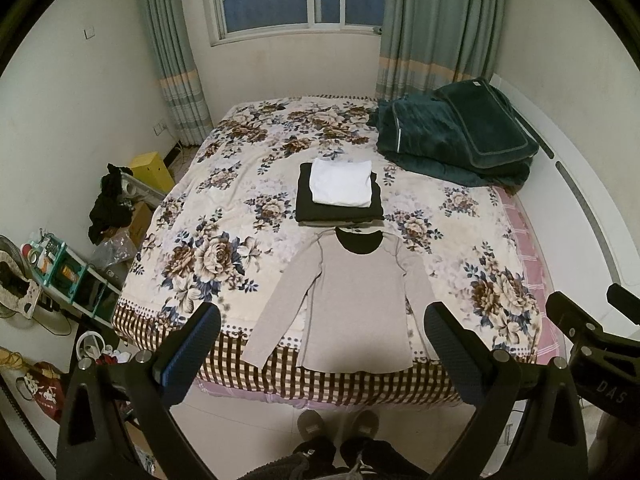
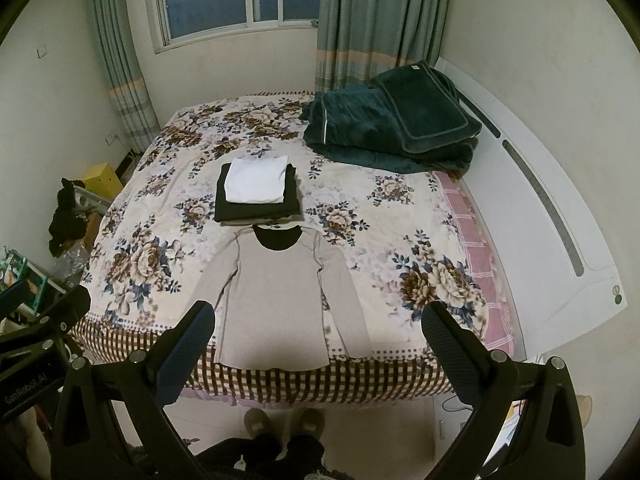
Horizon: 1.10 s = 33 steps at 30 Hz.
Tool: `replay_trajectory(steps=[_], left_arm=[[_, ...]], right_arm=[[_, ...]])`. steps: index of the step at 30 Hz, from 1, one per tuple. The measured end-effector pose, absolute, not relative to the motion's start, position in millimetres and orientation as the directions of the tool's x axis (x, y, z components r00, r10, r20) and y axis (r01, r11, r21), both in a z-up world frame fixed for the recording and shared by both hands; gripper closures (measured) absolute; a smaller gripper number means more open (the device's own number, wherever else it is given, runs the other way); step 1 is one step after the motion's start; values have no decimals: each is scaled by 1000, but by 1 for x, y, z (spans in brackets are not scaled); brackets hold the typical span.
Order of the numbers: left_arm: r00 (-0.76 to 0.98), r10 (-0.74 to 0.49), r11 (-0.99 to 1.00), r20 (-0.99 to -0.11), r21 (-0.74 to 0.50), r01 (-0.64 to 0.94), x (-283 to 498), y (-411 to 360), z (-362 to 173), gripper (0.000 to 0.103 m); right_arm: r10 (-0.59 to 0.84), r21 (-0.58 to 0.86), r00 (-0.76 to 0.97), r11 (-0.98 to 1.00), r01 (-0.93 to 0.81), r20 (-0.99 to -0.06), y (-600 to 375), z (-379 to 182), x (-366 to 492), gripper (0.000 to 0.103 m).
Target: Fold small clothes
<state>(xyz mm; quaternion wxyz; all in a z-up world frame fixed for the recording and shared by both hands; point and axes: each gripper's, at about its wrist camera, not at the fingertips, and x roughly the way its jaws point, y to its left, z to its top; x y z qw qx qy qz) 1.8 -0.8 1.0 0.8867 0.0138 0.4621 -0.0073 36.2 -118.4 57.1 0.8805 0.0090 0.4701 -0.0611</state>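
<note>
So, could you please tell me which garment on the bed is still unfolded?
The beige long-sleeved top, spread flat with sleeves out at the bed's near edge. The white one and the black one beneath it are folded and stacked.

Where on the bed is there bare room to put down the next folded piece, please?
The bedspread is bare left of the folded stack, and between the shirt and the pink edge. The far right corner is crowded by the green blanket. Stack and shirt collar nearly touch.

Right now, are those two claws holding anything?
Left gripper: open, holding nothing.
Right gripper: open, holding nothing.
</note>
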Motion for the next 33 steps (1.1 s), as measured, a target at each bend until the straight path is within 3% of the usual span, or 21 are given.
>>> replay_trajectory(steps=[15, 17, 21, 23, 25, 28, 33], left_arm=[[567, -52, 999, -822, -42, 31, 8, -12, 8, 0], [555, -137, 989, -821, -147, 27, 8, -8, 9, 0], [542, -139, 988, -829, -155, 16, 13, -9, 13, 0], [573, 13, 1000, -820, 17, 3, 11, -19, -1, 0], [592, 38, 999, -805, 36, -16, 18, -22, -9, 0], [627, 72, 997, -776, 44, -61, 32, -24, -31, 0], [693, 158, 987, -703, 98, -126, 75, -32, -101, 0]], right_arm=[[-96, -39, 553, 993, 114, -828, -116, 60, 35, 0], [-93, -36, 553, 993, 112, -828, -115, 60, 36, 0], [-82, -31, 546, 994, 102, -834, -107, 66, 43, 0], [-75, -26, 539, 995, 98, -839, -107, 61, 51, 0], [-59, -8, 529, 995, 97, -846, -111, 53, 60, 0], [-37, 33, 501, 991, 131, -865, -134, 20, 81, 0], [-50, 60, 349, 953, 297, -936, -211, -109, 130, 0]])
